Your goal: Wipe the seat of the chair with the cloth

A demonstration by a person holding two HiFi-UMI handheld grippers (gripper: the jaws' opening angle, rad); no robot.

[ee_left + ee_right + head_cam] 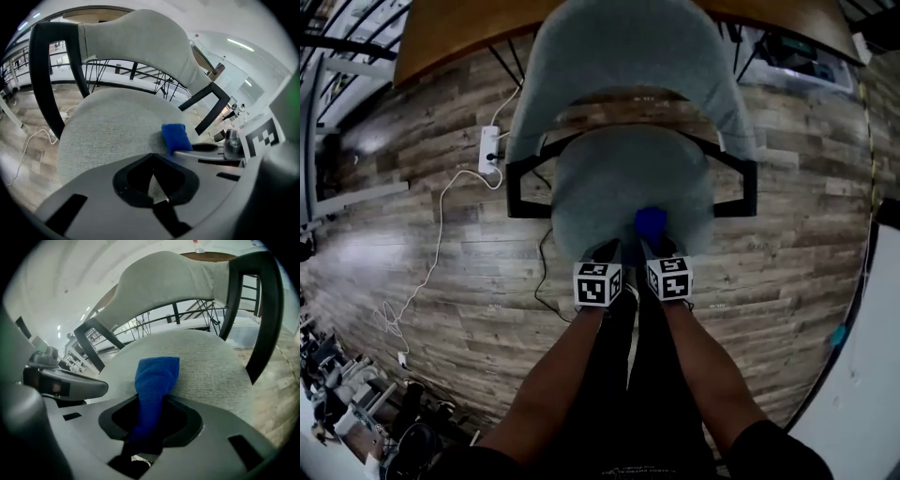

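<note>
The chair's grey fabric seat [609, 187] lies right in front of me, below its curved grey backrest [628, 56]. A blue cloth [650, 223] rests on the seat's near right part. My right gripper [659, 249] is shut on the cloth's near end. In the right gripper view the cloth [154, 376] runs from between the jaws out onto the seat [211, 362]. My left gripper [607, 251] hovers at the seat's front edge just left of the cloth, shut and holding nothing. In the left gripper view [153, 159] the cloth [176, 137] lies to the right on the seat [108, 126].
Black armrests [517, 187] [748, 183] flank the seat. A wooden tabletop [450, 28] stands behind the chair. A white power strip [488, 150] and its cable [441, 216] lie on the plank floor at the left. A white surface [862, 375] borders the right.
</note>
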